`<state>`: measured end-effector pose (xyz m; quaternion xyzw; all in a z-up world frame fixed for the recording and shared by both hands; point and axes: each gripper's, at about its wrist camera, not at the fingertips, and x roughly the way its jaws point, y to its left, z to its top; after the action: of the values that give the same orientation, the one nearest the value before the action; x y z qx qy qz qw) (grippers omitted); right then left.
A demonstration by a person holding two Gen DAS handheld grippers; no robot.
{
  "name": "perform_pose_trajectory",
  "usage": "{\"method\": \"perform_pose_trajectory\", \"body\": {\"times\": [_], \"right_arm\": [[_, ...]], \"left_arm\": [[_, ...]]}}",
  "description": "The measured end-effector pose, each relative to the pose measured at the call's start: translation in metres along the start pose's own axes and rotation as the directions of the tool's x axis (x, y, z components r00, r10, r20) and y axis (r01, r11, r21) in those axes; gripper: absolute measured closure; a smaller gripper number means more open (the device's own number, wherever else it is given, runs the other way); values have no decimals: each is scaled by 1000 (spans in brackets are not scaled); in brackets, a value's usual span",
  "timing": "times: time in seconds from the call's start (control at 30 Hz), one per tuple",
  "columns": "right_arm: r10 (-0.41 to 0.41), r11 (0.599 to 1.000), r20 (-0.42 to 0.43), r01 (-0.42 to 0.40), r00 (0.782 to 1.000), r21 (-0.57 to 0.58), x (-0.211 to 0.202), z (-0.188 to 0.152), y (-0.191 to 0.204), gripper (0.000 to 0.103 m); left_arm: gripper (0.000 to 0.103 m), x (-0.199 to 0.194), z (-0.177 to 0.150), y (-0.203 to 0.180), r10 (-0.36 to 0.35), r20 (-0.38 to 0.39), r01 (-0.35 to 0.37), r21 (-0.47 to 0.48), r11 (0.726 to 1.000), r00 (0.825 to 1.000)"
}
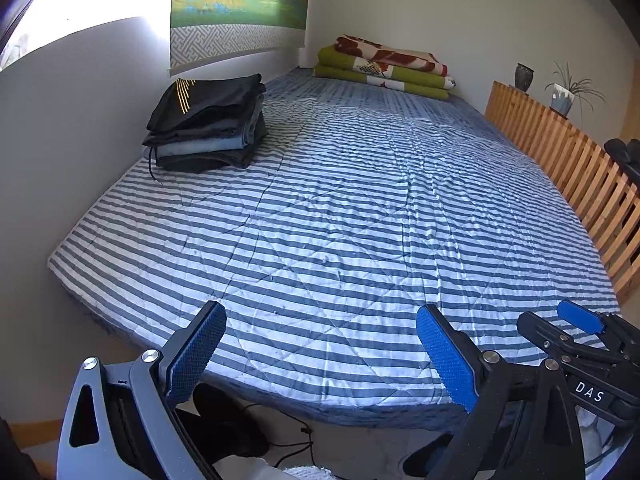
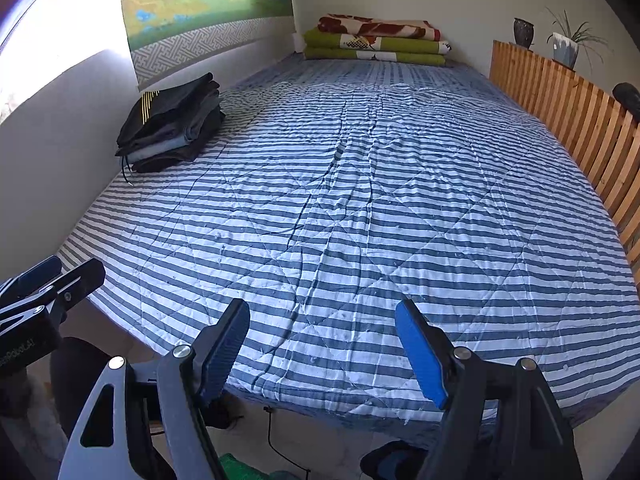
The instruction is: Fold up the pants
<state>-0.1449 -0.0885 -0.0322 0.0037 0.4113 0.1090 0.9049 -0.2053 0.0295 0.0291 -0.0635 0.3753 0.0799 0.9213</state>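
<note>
Pants [image 1: 208,120] lay only as a folded stack, dark and blue-grey pieces one upon another with a black piece bearing yellow lines on top, at the far left of the bed [image 1: 360,220], close beside the wall. From the left gripper [image 1: 320,356] this stack stood at about eleven o'clock and well apart; from the right gripper [image 2: 324,354] it stood at about ten o'clock, also well apart. No unfolded pants could be seen on the striped cover in front of either gripper, so I judge that this stack was already finished and the next piece must come from somewhere outside both views. The long side of the stack ran roughly along the wall, toward the folded blankets [image 1: 384,68] at twelve o'clock at the head of the bed. Both grippers hovered over the near edge of the bed, pointing downward across it, side by side. The jaws of the left gripper stood wide apart with only the bed cover visible between the blue pads, holding nothing. The jaws of the right gripper were likewise wide apart and empty. The left gripper seemed the nearer one to the stack, because the stack lay on its side of the bed. A wooden slatted rail [image 2: 568,112] bordered the bed at two o'clock.
</note>
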Motion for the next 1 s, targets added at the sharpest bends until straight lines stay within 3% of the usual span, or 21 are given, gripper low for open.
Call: {"method": "perform_pose_trajectory", "body": {"times": [0.6,1.0], "right_arm": [[1,1000,-41,0,999,22,16,-2,-5,31],[-7,999,-84,11,996,42,36,-5,-14,31]], "left_arm": [[5,22,-1,-4,-18,-44,18,7,1000,999],[5,61,-2,-19,-37,-100,41,36,999,994]]}}
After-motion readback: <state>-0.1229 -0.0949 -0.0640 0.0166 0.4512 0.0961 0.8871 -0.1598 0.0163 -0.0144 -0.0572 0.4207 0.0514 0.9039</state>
